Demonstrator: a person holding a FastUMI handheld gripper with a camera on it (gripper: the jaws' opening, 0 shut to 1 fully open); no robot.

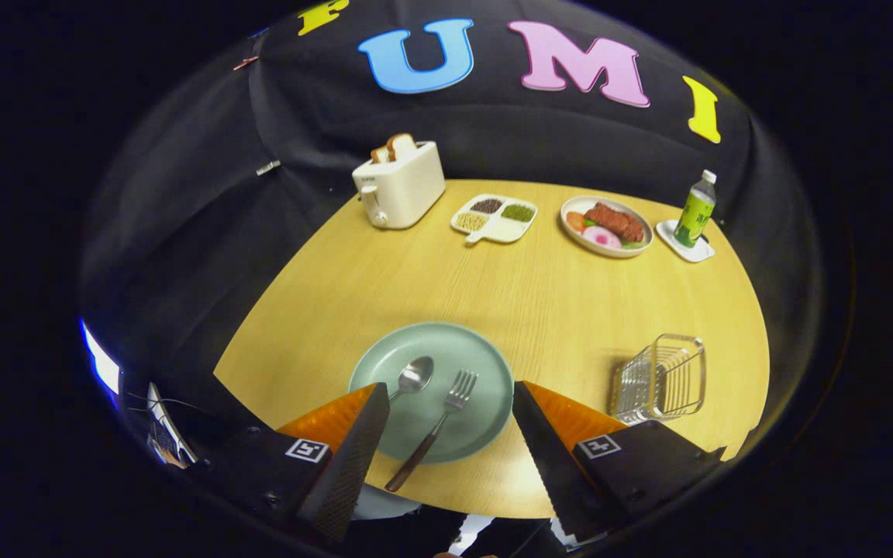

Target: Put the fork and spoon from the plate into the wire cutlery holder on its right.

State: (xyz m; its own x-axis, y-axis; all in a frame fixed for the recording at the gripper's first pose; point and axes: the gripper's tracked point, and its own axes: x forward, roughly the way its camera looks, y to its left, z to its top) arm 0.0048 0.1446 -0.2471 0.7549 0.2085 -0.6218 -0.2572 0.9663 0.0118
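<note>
A pale green plate (477,353) lies on the wooden table just ahead of my fingers. On it rest a spoon (414,376), bowl pointing away, and to its right a fork (446,411) whose dark handle sticks out over the plate's near rim. The spoon's handle is hidden behind one finger (361,434). The wire cutlery holder (660,380) stands to the right of the plate, beyond the other finger. My gripper (450,399) hovers open above the near side of the plate, with the fork lying between the fingers and nothing held.
At the far side of the table stand a white toaster (400,186) with bread, a divided snack tray (494,217), a plate of food (606,225) and a green bottle (695,211) on a small white tray. Bare wood lies between these and the green plate.
</note>
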